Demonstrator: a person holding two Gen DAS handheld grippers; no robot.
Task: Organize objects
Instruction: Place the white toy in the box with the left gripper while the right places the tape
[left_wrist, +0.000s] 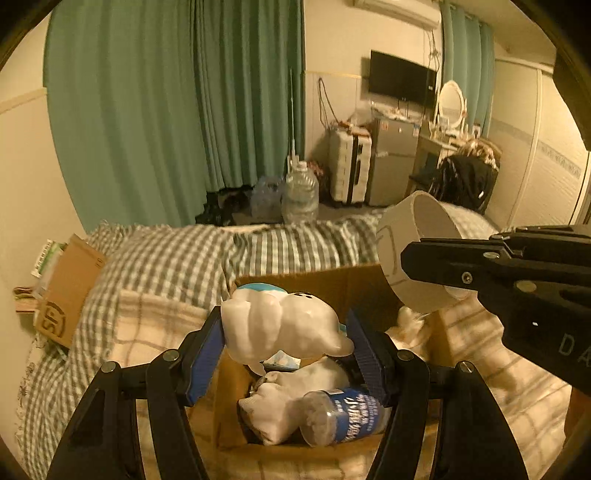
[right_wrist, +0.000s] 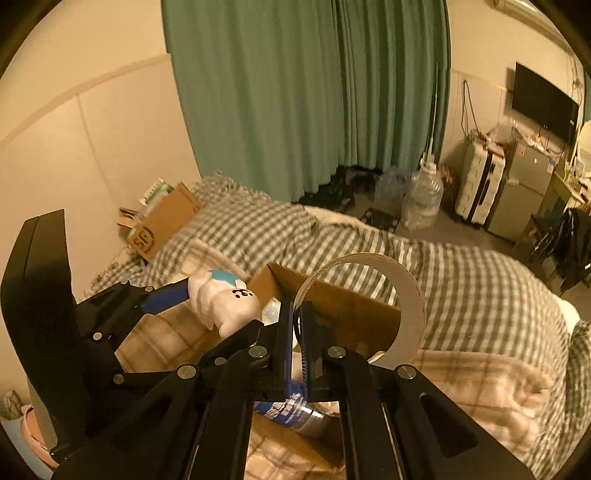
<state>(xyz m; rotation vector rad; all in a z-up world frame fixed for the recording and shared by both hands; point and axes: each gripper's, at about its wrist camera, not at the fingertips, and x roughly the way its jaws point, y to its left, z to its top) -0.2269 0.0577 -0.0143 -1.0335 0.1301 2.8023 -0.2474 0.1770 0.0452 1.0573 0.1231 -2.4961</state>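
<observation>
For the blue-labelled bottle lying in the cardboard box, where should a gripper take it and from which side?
Grip the blue-labelled bottle across its round body, mid-label, coming straight down from above. It lies on its side in the cardboard box, wedged against a white plush toy, so only its upper side looks reachable; the box walls likely block side approaches.

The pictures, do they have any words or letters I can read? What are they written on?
"SF": logo on the flat cardboard box beside the bed.
"DA": letters on the right gripper; the rest is cut off.
Blue label on the bottle in the open cardboard box: white characters, too blurred to read.
Green-and-white package behind the flat box: print too small to read.
Cardboard ring, plush toy in the left gripper: no words.
</observation>
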